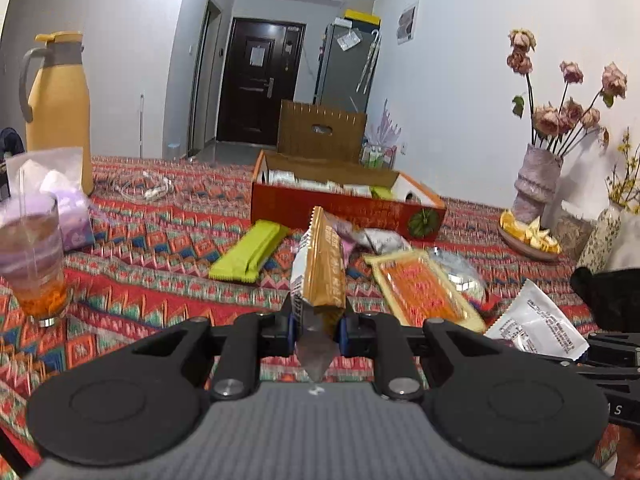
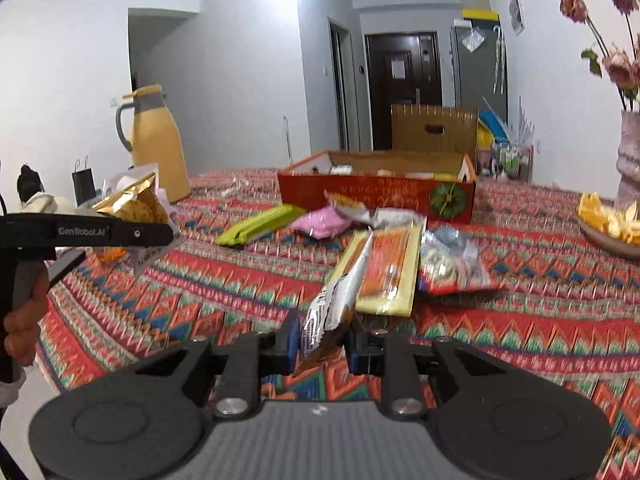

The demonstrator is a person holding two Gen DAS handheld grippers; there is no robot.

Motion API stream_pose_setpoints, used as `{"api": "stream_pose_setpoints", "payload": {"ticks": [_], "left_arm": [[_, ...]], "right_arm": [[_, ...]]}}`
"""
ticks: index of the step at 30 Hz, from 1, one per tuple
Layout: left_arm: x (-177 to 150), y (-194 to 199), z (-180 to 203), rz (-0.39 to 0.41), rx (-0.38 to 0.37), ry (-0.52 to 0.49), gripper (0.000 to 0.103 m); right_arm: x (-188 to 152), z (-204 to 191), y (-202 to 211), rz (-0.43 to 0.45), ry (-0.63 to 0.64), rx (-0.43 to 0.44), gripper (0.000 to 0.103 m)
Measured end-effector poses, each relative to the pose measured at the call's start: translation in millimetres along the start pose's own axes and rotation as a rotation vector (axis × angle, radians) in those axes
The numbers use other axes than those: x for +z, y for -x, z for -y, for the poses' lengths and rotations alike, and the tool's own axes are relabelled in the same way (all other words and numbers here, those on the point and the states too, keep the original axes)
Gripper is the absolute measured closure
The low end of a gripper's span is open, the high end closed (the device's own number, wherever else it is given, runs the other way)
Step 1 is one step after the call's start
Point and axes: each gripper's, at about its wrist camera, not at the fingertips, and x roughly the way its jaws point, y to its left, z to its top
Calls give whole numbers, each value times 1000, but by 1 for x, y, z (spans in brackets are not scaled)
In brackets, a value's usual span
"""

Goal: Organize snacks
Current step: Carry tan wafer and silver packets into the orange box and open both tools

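Now, both hands carry a load. The left hand-held gripper (image 1: 318, 322) is clamped on the lower end of a gold snack packet (image 1: 324, 268), which stands upright above the jaws. The right hand-held gripper (image 2: 322, 338) pinches a white-and-silver snack packet (image 2: 340, 296) the same way, leaning slightly right.

The red snack box (image 1: 344, 210) sits open on the patterned desk (image 1: 140, 276), beyond both packets, some wrappers already inside it. Loose in front of the box: a green bar (image 1: 250, 254), a pink pouch (image 2: 322, 220), a flat orange pack (image 2: 390, 270) and a clear bag (image 2: 452, 264) beside it.

Judgement: the step is carrying both packets to the box. Best to bring each over the near wall high enough to clear it, one after the other so the hand-held grippers don't crowd, and release only once the packet is inside, flat against what's there. The tea glass (image 1: 34, 264), left of the box, should be kept clear of the left hand's path.
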Motion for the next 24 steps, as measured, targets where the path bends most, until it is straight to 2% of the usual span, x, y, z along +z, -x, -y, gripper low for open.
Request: {"api": "stream_pose_setpoints", "payload": {"ticks": [6,14,19,24], "left_arm": [[42,-16,-1,68,-14,-34,84],[97,-61,-6,119,-88,-38,84],[124,-111,-5,104,-127,-35,84],[156,-182,-9,54,-151,-25,84]], "right_arm": [[31,10,-11,59,36,-20,81],[83,29,-43,138,89,-50,81],[118,42,-74,157,113,-30,81],[152,60,-124,140,121,-12,81]]}}
